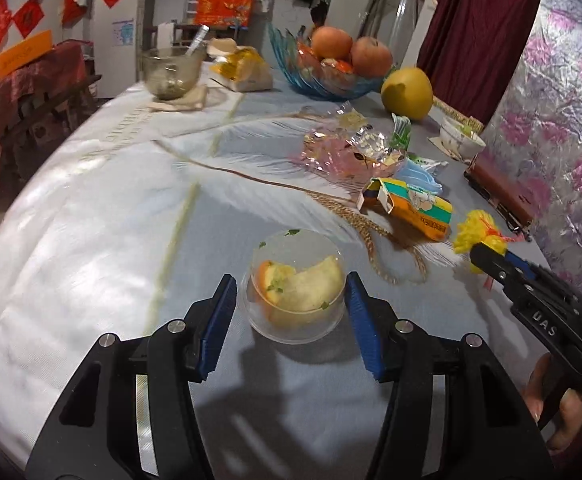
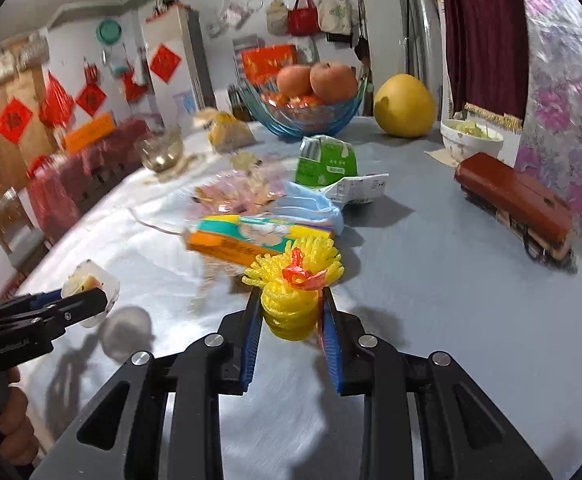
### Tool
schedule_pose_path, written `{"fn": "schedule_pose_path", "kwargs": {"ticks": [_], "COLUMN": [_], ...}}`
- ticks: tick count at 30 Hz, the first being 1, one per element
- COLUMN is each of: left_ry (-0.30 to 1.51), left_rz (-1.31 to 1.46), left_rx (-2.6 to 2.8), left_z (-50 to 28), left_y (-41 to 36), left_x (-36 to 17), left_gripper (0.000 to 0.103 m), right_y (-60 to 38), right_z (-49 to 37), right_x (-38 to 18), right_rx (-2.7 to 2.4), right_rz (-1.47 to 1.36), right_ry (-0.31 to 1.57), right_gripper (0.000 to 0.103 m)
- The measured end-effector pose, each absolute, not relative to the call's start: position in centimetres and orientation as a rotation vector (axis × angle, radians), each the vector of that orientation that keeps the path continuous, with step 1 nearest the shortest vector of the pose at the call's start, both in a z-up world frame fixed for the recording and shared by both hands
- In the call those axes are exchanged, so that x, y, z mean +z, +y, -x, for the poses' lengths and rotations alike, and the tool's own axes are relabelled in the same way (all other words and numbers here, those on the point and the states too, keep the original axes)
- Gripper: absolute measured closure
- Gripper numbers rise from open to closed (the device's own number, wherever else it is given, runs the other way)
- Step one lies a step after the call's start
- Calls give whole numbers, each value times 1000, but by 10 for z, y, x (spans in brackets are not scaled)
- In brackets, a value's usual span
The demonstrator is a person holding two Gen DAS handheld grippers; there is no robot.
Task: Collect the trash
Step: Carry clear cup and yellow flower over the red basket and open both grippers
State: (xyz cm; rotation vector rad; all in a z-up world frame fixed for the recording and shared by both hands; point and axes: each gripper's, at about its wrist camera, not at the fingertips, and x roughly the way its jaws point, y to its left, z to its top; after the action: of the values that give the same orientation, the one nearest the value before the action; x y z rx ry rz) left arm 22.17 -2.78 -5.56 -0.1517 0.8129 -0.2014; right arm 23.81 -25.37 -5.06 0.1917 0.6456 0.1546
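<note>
My left gripper [image 1: 291, 300] holds a clear plastic cup [image 1: 295, 286] with fruit peel scraps; the right pad touches its wall, the left pad stands a little off. The cup hangs above the table, its shadow below it in the right wrist view [image 2: 91, 290]. My right gripper [image 2: 291, 316] is shut on a yellow foam fruit net [image 2: 293, 292] with a red ribbon, lifted off the table; it also shows in the left wrist view [image 1: 477, 236]. An orange and green carton [image 1: 411, 206], a blue face mask [image 2: 311, 208], crinkled clear wrappers [image 1: 351, 152] and a green packet [image 2: 325, 160] lie beyond.
A blue glass fruit bowl [image 1: 323, 80] with apples, a yellow pomelo [image 1: 407, 92], a glass bowl [image 1: 171, 70], a white bowl [image 2: 471, 140] and a brown case [image 2: 515, 200] stand on the table [image 1: 91, 220]. A foil-covered wall [image 2: 571, 120] lines the right side.
</note>
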Motion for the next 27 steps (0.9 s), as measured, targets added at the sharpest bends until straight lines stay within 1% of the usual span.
{"fn": "schedule_pose_path", "kwargs": {"ticks": [4, 17, 21, 27], "left_ry": [806, 739, 730, 734], "left_rz": [178, 236, 255, 278], "left_rx": [-179, -45, 6, 147], "left_z": [-199, -94, -56, -5], "left_y": [-10, 55, 86, 135], "left_x": [-47, -31, -36, -57], "left_gripper": [48, 48, 48, 48], "right_y": [-250, -188, -169, -128], "right_z": [-216, -139, -112, -84], "right_x": [-57, -3, 1, -4], "right_rx": [187, 341, 393, 466], "right_rz": [-253, -197, -193, -130], "right_ry": [647, 518, 514, 567], "right_gripper": [74, 73, 73, 73]}}
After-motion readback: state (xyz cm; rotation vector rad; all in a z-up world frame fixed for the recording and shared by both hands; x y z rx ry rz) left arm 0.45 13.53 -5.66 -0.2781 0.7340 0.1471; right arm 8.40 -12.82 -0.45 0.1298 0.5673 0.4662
